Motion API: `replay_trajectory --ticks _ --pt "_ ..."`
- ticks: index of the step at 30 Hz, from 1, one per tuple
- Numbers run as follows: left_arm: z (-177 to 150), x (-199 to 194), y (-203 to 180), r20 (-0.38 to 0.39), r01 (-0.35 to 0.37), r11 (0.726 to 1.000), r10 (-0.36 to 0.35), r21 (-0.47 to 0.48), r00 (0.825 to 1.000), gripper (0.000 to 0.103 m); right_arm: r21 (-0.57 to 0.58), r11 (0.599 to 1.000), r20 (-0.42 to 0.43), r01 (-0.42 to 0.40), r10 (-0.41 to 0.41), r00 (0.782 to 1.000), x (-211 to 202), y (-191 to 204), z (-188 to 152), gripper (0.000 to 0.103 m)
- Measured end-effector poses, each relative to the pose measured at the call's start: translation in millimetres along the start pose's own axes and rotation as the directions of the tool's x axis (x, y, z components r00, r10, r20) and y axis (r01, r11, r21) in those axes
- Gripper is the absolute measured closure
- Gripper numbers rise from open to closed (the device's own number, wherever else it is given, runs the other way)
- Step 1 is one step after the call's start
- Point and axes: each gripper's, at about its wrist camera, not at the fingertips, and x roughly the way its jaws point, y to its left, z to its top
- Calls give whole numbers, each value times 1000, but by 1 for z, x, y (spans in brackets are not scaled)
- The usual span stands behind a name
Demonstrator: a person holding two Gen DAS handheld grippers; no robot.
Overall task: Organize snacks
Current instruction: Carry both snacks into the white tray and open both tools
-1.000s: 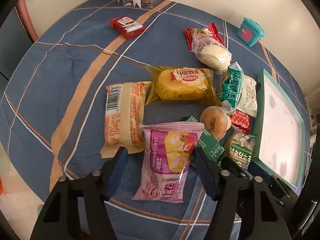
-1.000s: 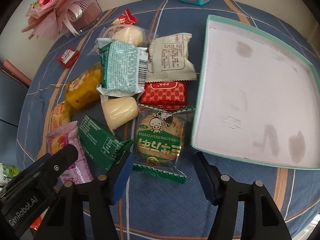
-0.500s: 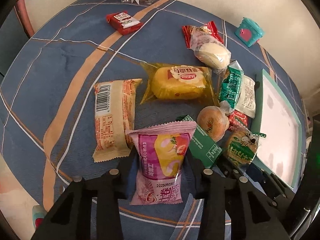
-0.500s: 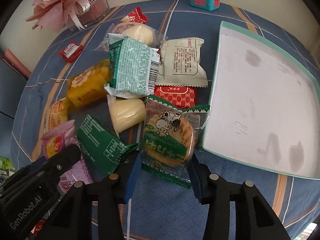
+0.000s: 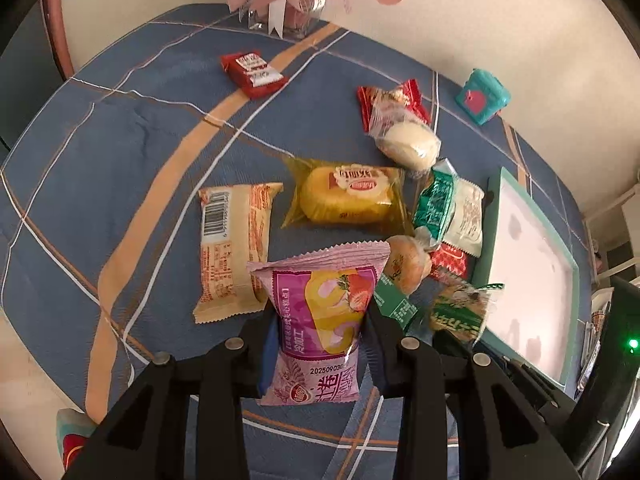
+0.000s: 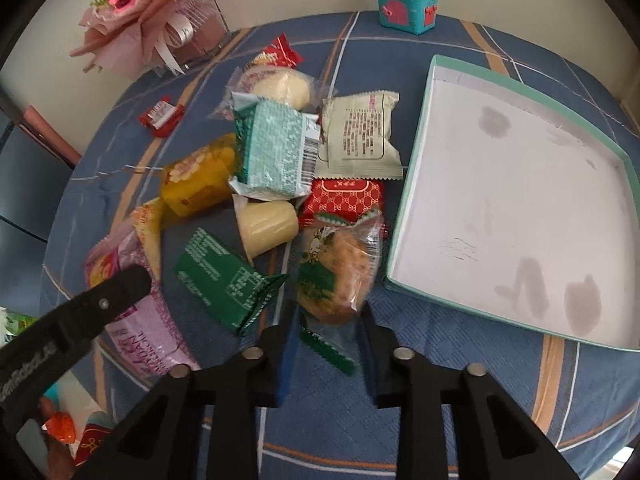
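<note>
My left gripper [image 5: 318, 344] is shut on a pink-purple cake-roll packet [image 5: 320, 320] and holds it lifted above the blue cloth. My right gripper [image 6: 330, 332] is shut on a green-and-clear cracker packet [image 6: 340, 268], tilted up beside the teal-rimmed white tray [image 6: 516, 208]. The same cracker packet [image 5: 460, 312] and tray [image 5: 532, 280] show at the right of the left wrist view. Other snacks lie in a pile: a yellow cake [image 5: 348, 196], a barcode bread packet [image 5: 232, 248], a dark green packet [image 6: 224, 280] and a pudding cup [image 6: 266, 226].
A red packet [image 5: 254, 74] lies apart at the far side. A pink flower bouquet in a clear vase [image 6: 160, 20] and a small teal box [image 6: 406, 6] stand near the wall. A mint-green packet [image 6: 276, 152], a beige packet [image 6: 360, 136] and a red patterned packet [image 6: 344, 200] lie left of the tray.
Both grippers closed on their packets and lifted them: the left took the pink-purple packet, the right took the cracker packet, which now tilts up off the cloth.
</note>
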Motion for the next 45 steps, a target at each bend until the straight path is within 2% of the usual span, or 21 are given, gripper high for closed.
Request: replay_trajectory --ticks 2,9,17,21,24,31,39,45 --pt "0 -4 -1 11 3 1000 -3 1 1000 64 -7 1000 13 -13 13 1000 -9 -1 -2 81" --pt "0 -10 -6 26 5 1000 -5 8 1000 64 -7 1000 19 -28 28 999 -26 -14 -11 82" --pt "4 -26 -24 65 22 998 -26 59 998 64 12 996 129 -94 92 987 -72 -30 -12 82" --pt "15 -33 -52 81 48 992 -58 121 995 64 87 991 167 -99 83 982 -80 -54 -1 82" --pt "23 -33 -80 90 67 981 -84 180 992 64 171 982 181 -85 53 982 -84 -89 7 82" --pt "35 -13 -161 62 112 939 -139 325 988 64 323 944 208 -63 -6 978 -87 -160 21 82" --pt "43 35 -233 22 109 891 -132 440 991 64 418 908 180 -27 -54 982 -69 -207 40 82" --pt "51 73 -258 -17 103 880 -108 464 994 64 439 899 163 -2 -78 984 -56 -225 51 81"
